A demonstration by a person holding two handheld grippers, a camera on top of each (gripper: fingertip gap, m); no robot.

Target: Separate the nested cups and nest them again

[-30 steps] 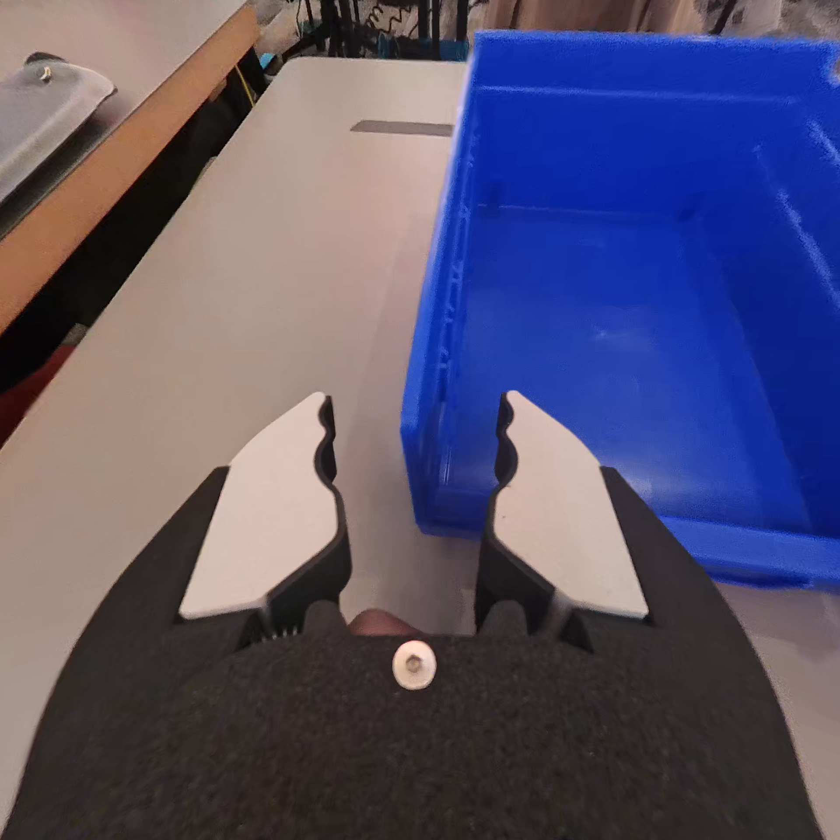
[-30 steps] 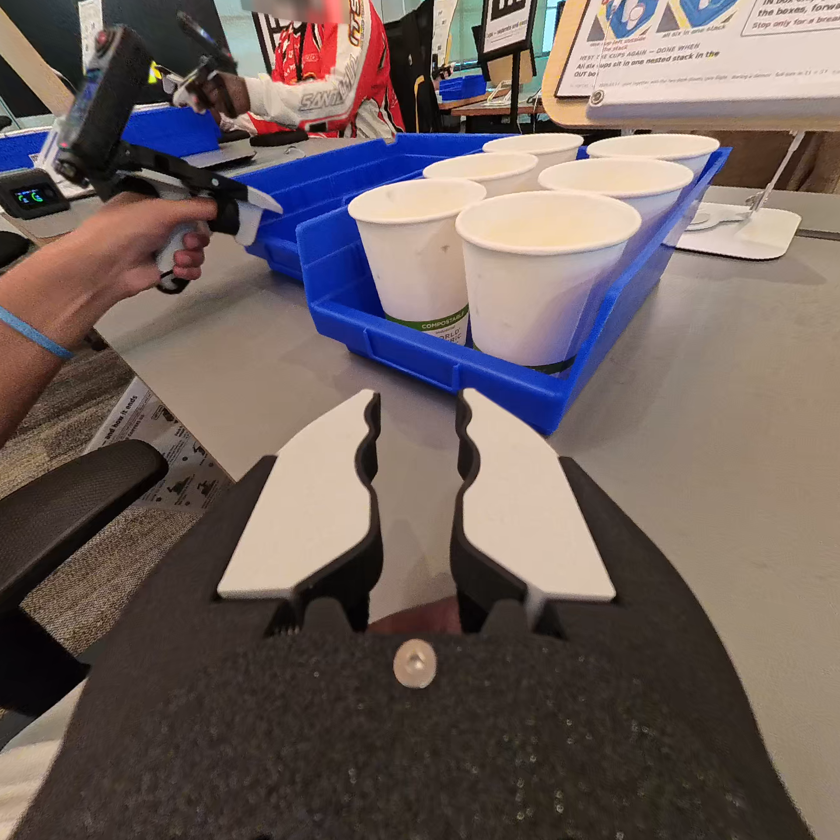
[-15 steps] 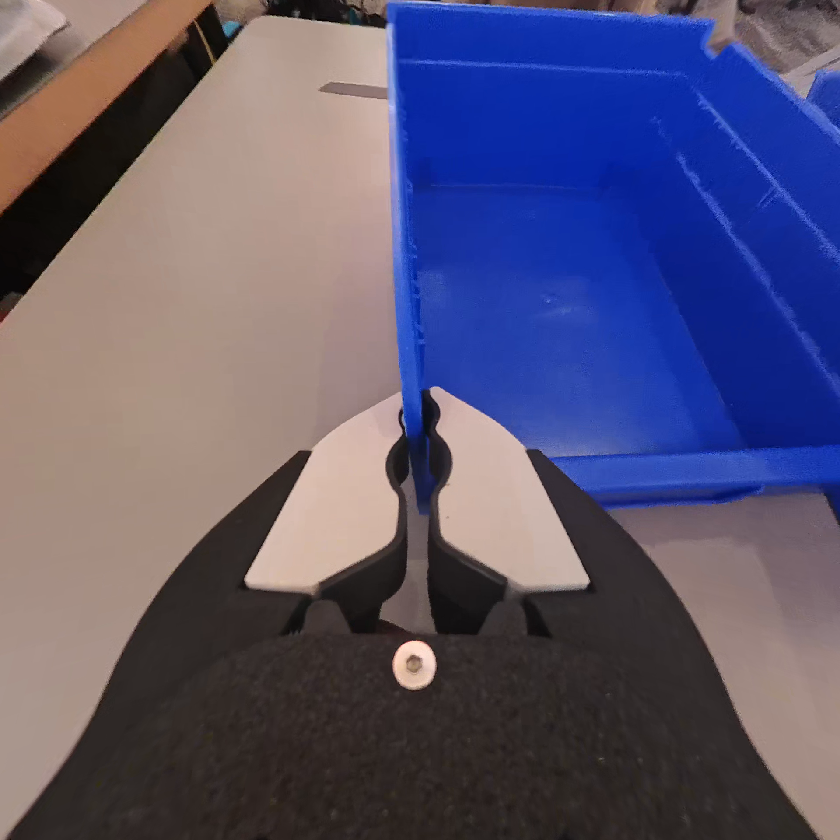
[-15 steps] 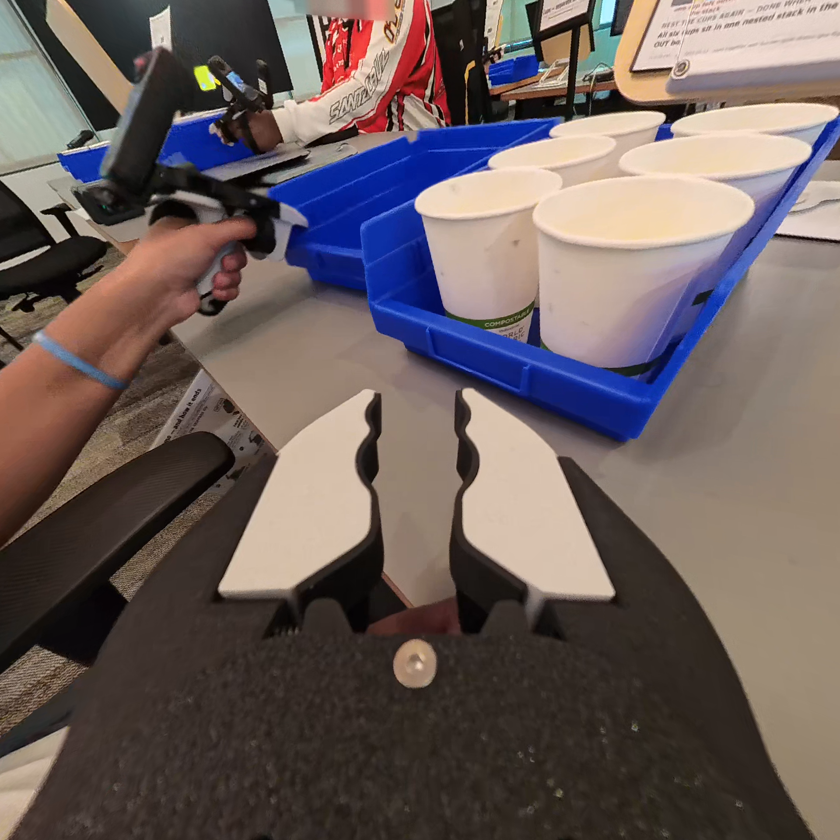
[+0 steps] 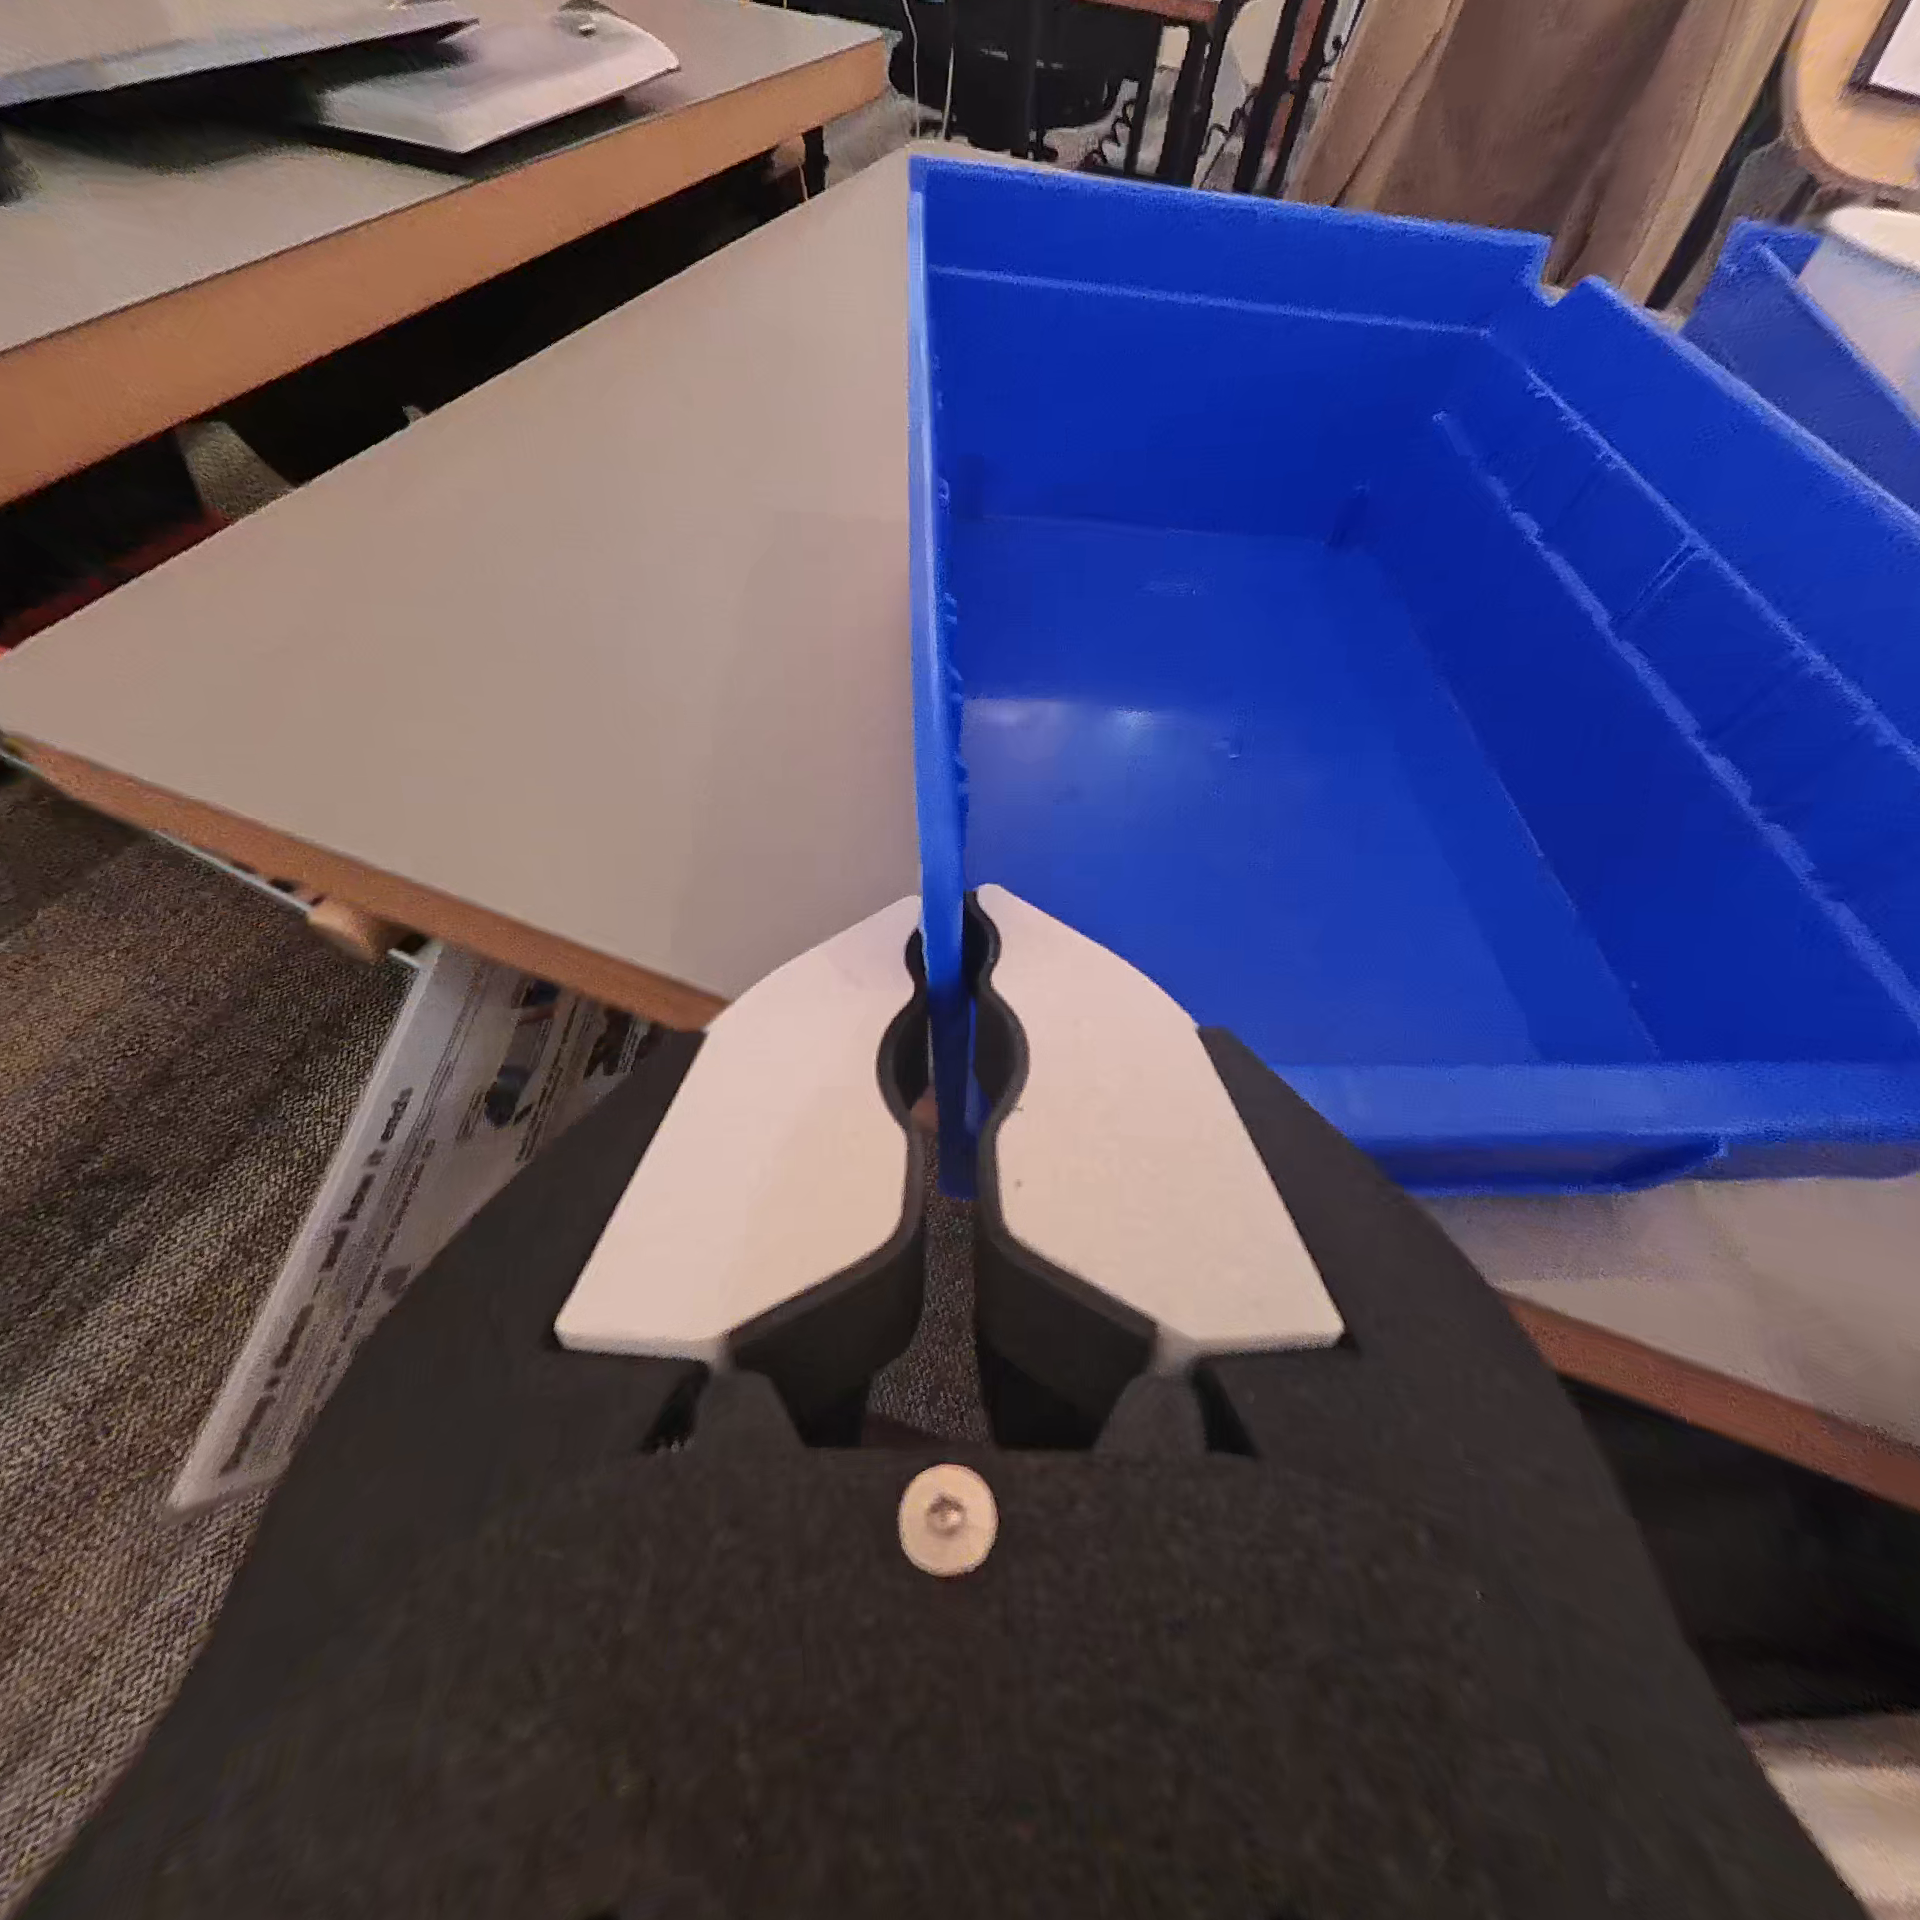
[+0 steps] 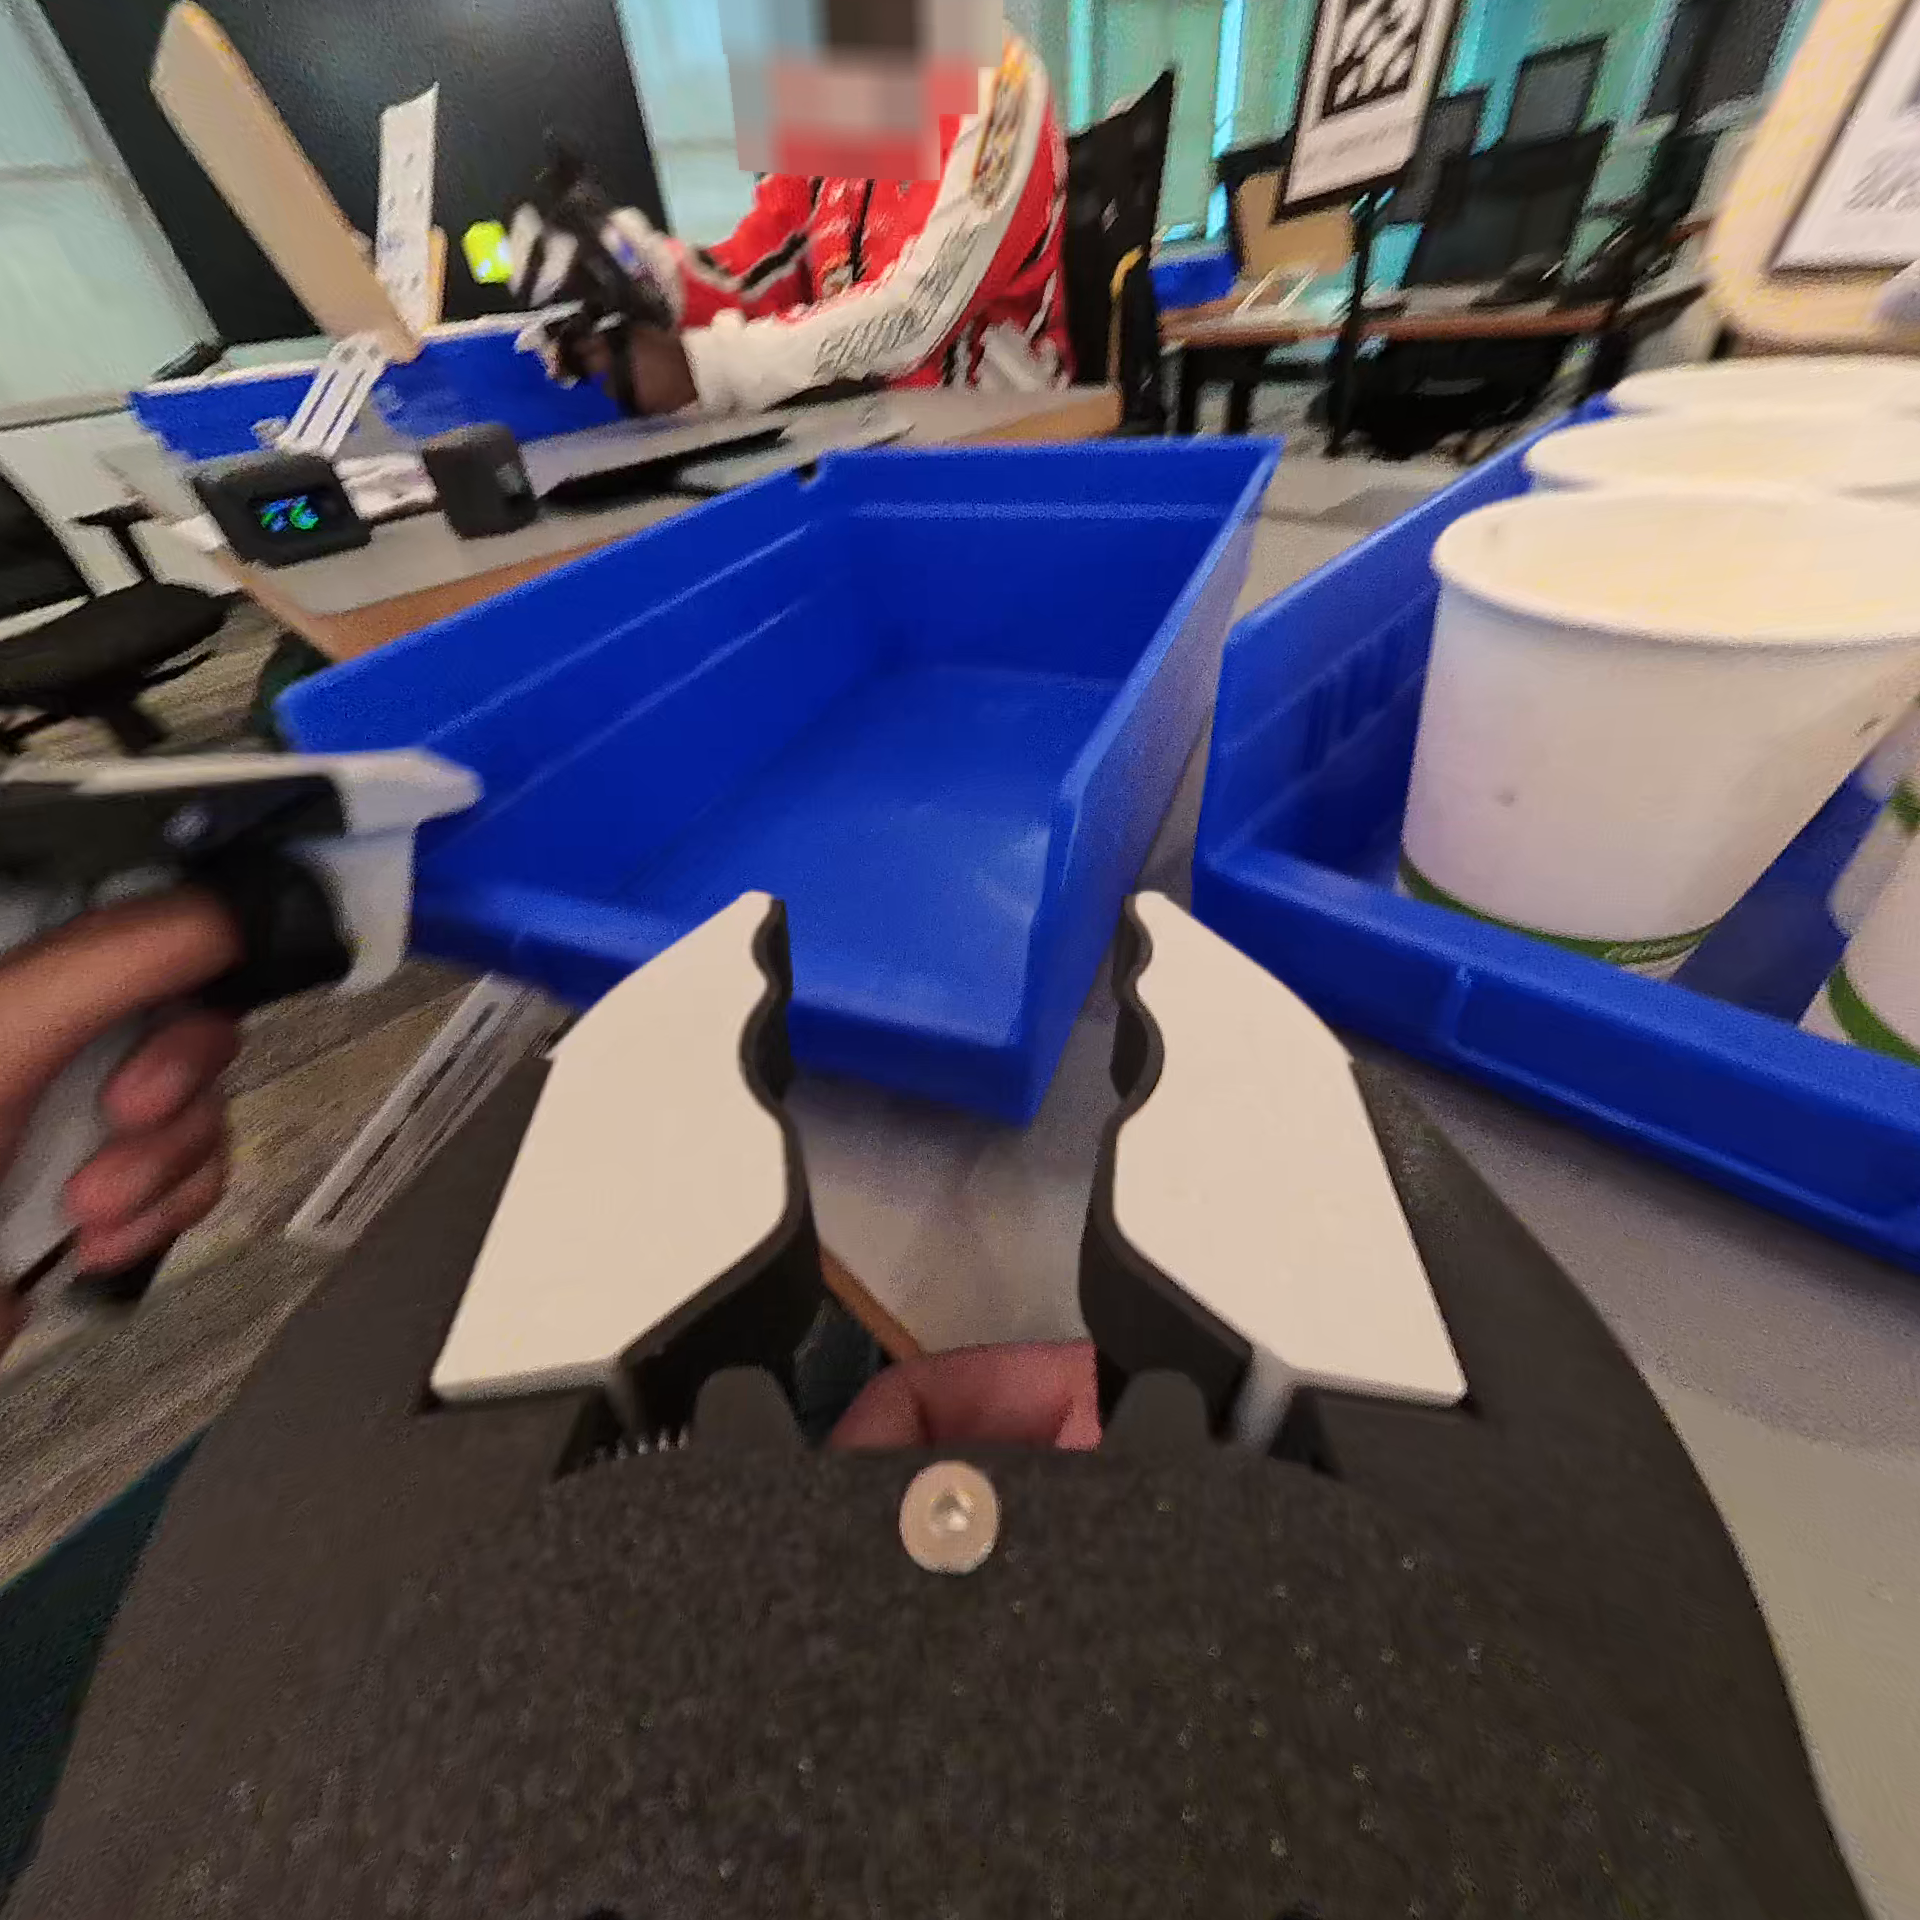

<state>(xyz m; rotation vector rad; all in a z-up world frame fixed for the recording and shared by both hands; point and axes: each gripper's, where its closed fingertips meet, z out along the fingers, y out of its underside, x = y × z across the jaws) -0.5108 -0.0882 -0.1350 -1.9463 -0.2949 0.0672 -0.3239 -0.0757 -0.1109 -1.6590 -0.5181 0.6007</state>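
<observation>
Gripping the empty blue bin's (image 5: 1299, 779) side wall, our left tool (image 5: 948, 914) is clamped tight; our right tool (image 6: 951, 925) gapes, holding nothing. Cups (image 6: 1621, 727) stand separated in the neighbouring bin (image 6: 1558, 1018); we judge re-nesting remains.

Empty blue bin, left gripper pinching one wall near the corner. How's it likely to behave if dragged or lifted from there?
The empty blue bin holds nothing, so it is probably light and should slide easily on the smooth table. The left gripper clamps only one thin wall at a corner, so the bin may swing or tilt if lifted. The wall looks like moulded plastic: probably stiff, perhaps flexing slightly.
</observation>
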